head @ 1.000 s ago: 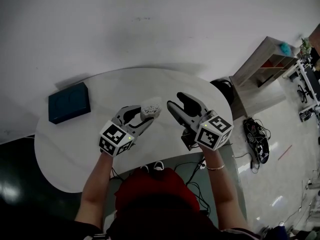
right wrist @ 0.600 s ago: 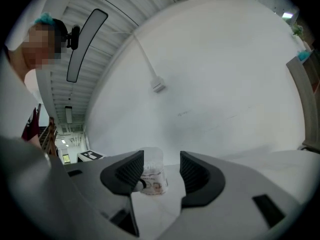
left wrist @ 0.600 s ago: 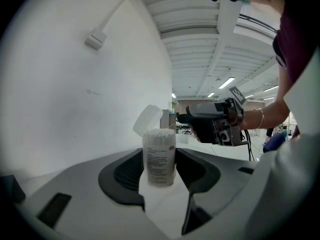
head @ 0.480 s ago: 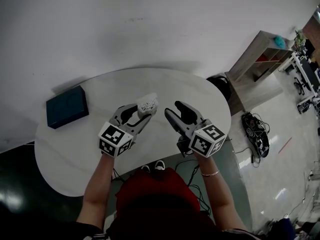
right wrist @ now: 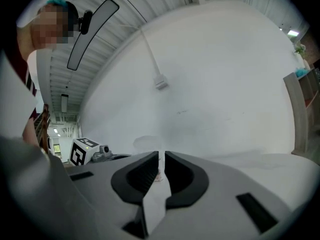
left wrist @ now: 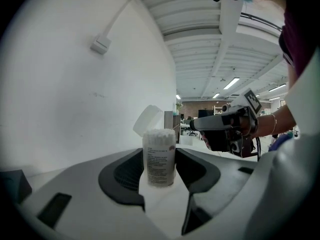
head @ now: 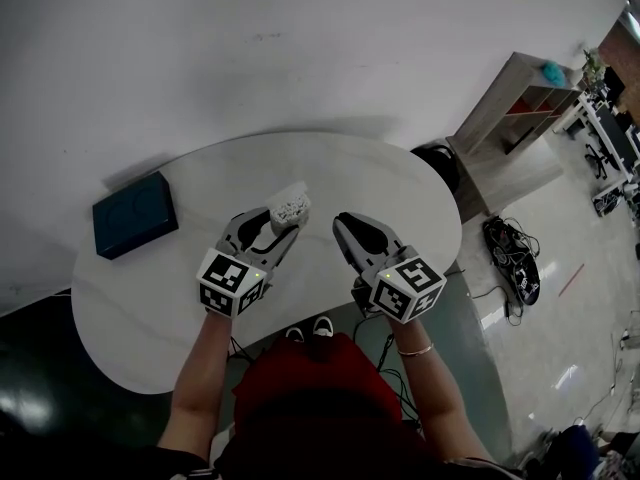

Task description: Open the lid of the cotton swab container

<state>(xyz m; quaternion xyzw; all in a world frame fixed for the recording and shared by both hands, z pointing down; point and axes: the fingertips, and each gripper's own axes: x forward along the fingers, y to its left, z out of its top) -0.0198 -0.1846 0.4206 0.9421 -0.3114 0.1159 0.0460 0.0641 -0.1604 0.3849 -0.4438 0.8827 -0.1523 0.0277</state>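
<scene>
The cotton swab container is a small clear tub packed with white swabs, held upright above the white table. My left gripper is shut on it, one pad pressing each side of the tub. Its white flip lid stands open, tilted back to the upper left. My right gripper hovers a short way to the right of the container, apart from it. Its jaws are closing and stand almost together, with nothing between them. The left gripper view shows the right gripper beyond the tub.
A dark blue box lies at the table's far left. A white wall runs behind the table. A wooden shelf unit stands to the right, with a black object beside the table edge. Cables lie on the floor.
The right gripper's jaws have come from wide apart to almost together. Both grippers and the container have shifted slightly toward the left.
</scene>
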